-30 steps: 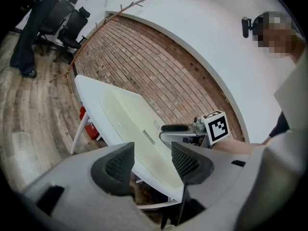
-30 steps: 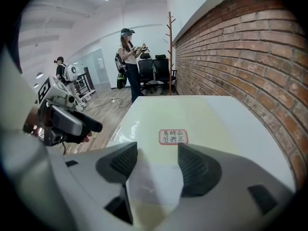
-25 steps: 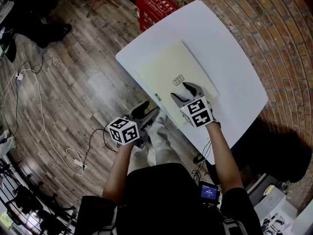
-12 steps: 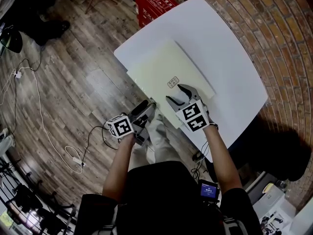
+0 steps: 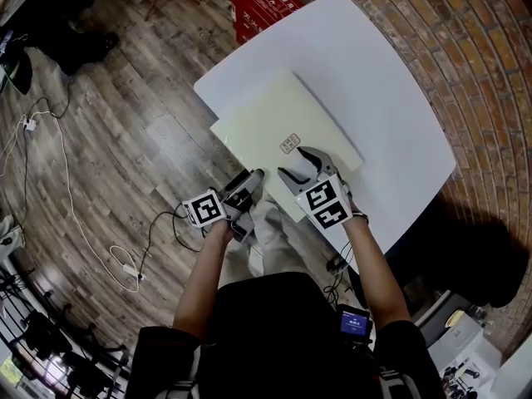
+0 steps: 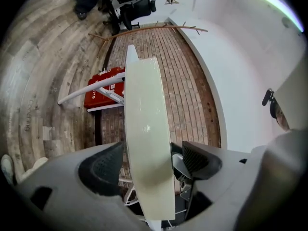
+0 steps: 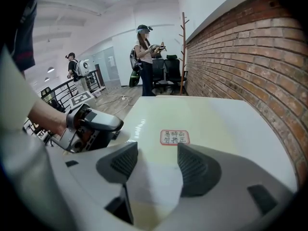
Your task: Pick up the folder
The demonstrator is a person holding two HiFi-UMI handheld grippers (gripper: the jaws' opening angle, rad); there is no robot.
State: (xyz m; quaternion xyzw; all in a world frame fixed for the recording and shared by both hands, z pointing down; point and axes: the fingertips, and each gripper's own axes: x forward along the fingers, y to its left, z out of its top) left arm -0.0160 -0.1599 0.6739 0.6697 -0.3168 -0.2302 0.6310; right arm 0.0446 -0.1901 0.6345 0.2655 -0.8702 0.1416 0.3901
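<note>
Grasp step: the left gripper (image 5: 248, 184), its jaws just opening wide, straddles the folder's (image 5: 274, 123) overhanging edge. The right gripper (image 5: 298, 163), jaws apart, seemingly rests on top. Next, the left jaws must close squarely on the edge.

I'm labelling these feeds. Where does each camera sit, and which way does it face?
Head view: on the person's head, looking steeply down at white table and cream folder; both forearms, left gripper, right gripper show.
Left gripper view: on the left gripper, facing the folder's edge between its own jaws, which have just been opening.
Right gripper view: on the right gripper, facing across the folder's top; own open jaws show.
Shared: head and right gripper views both show the left gripper.
</note>
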